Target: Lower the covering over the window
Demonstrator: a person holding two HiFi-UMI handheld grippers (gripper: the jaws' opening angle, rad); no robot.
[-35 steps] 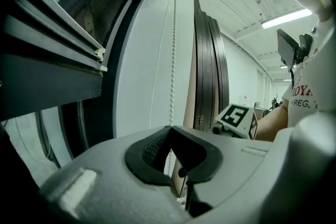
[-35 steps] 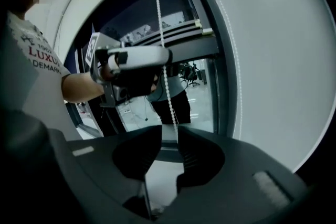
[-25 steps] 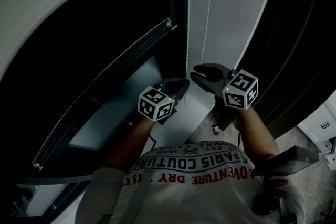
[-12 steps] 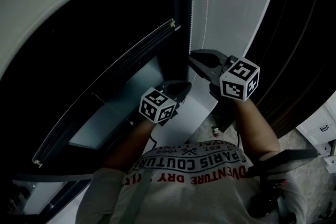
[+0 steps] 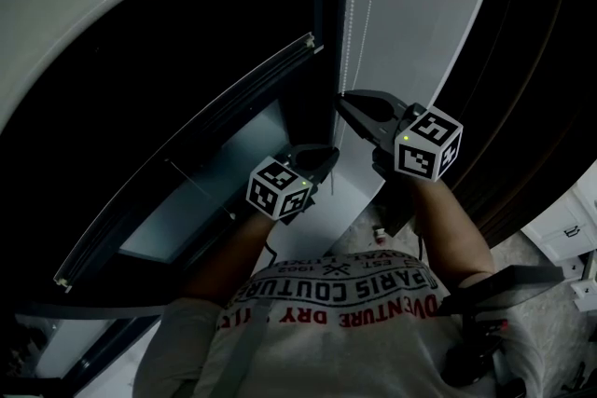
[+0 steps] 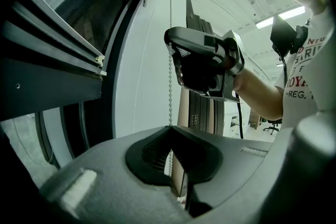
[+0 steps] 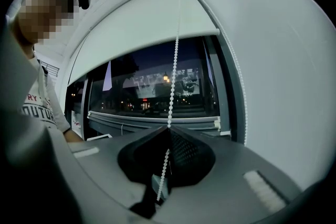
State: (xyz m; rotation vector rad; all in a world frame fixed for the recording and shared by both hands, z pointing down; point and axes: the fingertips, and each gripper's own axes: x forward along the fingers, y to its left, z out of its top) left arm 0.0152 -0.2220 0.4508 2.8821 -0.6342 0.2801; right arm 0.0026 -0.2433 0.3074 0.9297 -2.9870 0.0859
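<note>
A white roller blind (image 7: 142, 23) covers the upper part of a dark window (image 7: 152, 92). Its white bead chain (image 5: 350, 14) hangs down the window's right side. My right gripper (image 5: 347, 103) is the higher one; its jaws have just closed and are shut on the bead chain (image 7: 173, 71), which runs down between them. My left gripper (image 5: 322, 154) sits lower and is shut on the same chain (image 6: 170, 60). In the left gripper view the right gripper (image 6: 181, 63) shows above, on the chain. The chain's second strand (image 7: 234, 71) hangs free by the wall.
A long rail with a white end cap (image 5: 300, 40) crosses the window below the blind. A white wall strip (image 5: 420, 23) stands right of the chain, with dark panels (image 5: 541, 61) beyond it. A white cabinet (image 5: 574, 233) is at the lower right.
The right gripper has risen along the chain and its jaws, open a second ago, have closed on it. The left gripper has kept its place and grip.
</note>
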